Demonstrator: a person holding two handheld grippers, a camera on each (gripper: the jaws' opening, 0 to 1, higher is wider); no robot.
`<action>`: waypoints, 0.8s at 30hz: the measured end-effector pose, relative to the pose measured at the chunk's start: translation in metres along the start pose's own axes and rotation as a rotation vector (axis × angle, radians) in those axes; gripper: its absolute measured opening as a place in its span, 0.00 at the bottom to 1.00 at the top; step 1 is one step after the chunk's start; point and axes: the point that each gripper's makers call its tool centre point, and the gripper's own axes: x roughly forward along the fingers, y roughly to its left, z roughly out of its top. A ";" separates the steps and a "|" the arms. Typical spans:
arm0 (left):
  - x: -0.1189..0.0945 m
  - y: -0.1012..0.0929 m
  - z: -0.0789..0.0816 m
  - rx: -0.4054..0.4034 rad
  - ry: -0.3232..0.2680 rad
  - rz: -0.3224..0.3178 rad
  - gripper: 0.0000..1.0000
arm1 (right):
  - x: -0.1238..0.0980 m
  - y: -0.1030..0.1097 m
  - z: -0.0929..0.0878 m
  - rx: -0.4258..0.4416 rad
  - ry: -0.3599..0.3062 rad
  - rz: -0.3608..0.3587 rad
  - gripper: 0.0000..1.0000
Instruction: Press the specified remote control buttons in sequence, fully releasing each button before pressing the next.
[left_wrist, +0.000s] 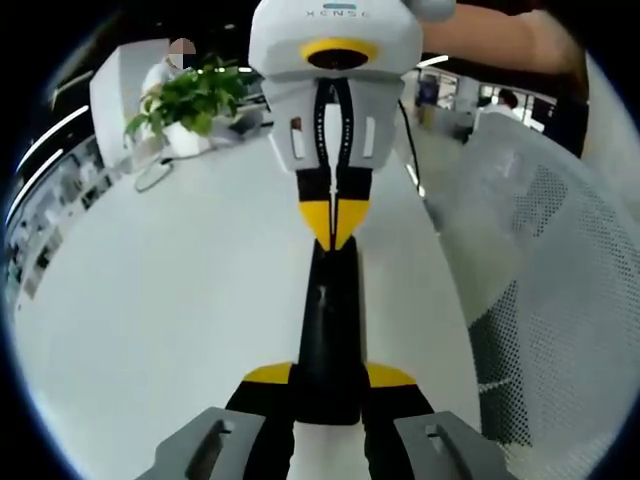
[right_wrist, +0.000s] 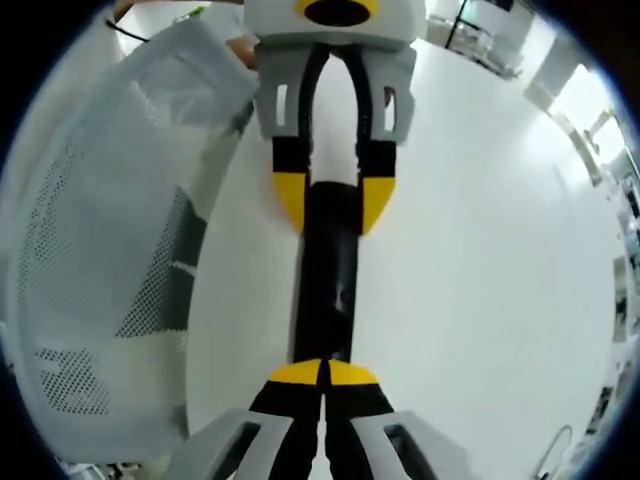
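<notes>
A potted plant (left_wrist: 195, 100) stands far off on the white worktop (left_wrist: 150, 300). The black remote (left_wrist: 328, 340) lies mid-worktop, its near end clamped by the left hand-held gripper (left_wrist: 328, 385). The right hand-held gripper (right_wrist: 325, 378), jaws closed together, presses its tips on the other end, beside a mesh chair (right_wrist: 110, 260).

potted plant (left_wrist: 190, 100), mesh chair (left_wrist: 560, 300), white table (left_wrist: 150, 300).

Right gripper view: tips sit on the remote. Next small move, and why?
Probably lift the right gripper straight off the slim black remote control. Its jaws are shut, with the yellow tips on the remote's near end, while the left gripper clamps the other end. I cannot tell whether a button is down.
</notes>
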 end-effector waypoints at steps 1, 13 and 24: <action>0.000 0.000 0.000 0.001 0.001 -0.001 0.24 | 0.000 0.000 0.000 -0.001 0.001 -0.001 0.00; 0.000 0.000 0.000 0.001 0.004 0.000 0.24 | -0.003 -0.002 -0.001 0.013 -0.023 -0.009 0.00; 0.000 0.001 -0.001 0.003 0.005 -0.002 0.24 | -0.011 -0.003 0.011 0.011 -0.056 -0.017 0.00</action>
